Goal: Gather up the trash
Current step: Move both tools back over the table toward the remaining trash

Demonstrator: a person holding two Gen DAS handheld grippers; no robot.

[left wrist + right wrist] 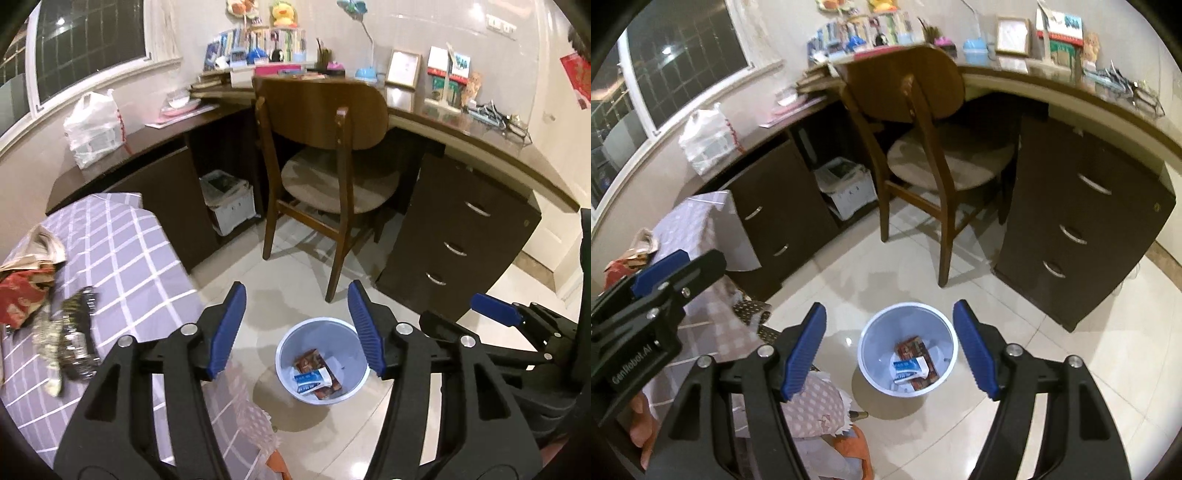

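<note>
A pale blue trash bin [285,347] [871,332] stands on the tiled floor and holds a red-brown wrapper and a white-blue packet [312,378] [910,367]. My left gripper [297,326] is open and empty, above the bin. My right gripper [889,349] is open and empty, also above the bin; it shows at the right in the left wrist view [495,308]. On the checked purple tablecloth [122,258] lie crumpled paper [38,245], a red wrapper [20,295] and a dark shiny wrapper [75,332].
A wooden chair [321,147] stands at a dark corner desk [461,229] with drawers. A white plastic bag [94,129] sits on the desk's left wing. A white box [229,201] sits under the desk. Books, a lamp and frames crowd the desktop.
</note>
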